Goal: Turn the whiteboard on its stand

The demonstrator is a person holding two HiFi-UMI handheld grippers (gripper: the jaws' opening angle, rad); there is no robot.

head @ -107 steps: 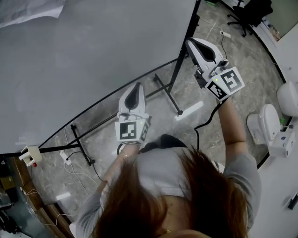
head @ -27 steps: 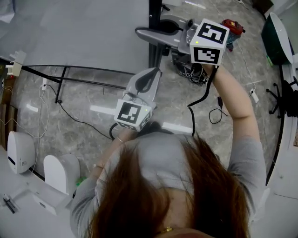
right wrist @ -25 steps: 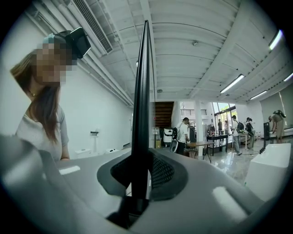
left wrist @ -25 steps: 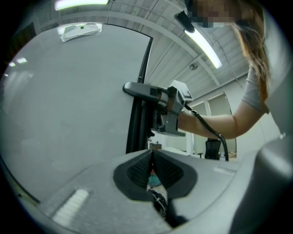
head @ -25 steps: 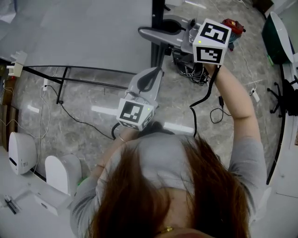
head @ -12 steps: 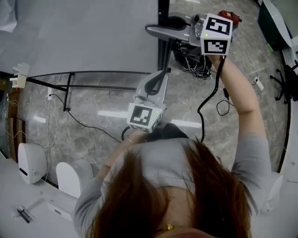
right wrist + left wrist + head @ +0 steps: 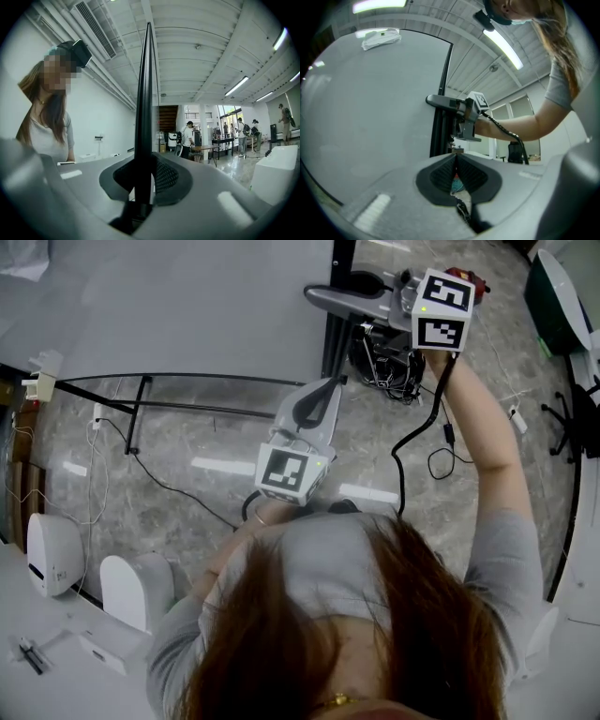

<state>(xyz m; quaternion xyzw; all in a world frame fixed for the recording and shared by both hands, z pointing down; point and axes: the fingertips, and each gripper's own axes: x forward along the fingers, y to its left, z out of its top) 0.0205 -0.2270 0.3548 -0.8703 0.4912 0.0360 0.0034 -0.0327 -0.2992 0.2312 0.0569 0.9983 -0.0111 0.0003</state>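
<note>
Your right claw (image 7: 321, 294) is clamped on the black frame edge (image 7: 146, 93) of the large pale-grey whiteboard (image 7: 187, 306). The board sits on its black metal stand (image 7: 131, 409) above the grey marble floor (image 7: 187, 502). Your left claw (image 7: 456, 161) is pressed together with nothing in it, near the same edge, lower down.

The marbled floor (image 7: 169, 521) bears the stand's black foot bar (image 7: 134, 418) and a loose black cable (image 7: 178, 491).
</note>
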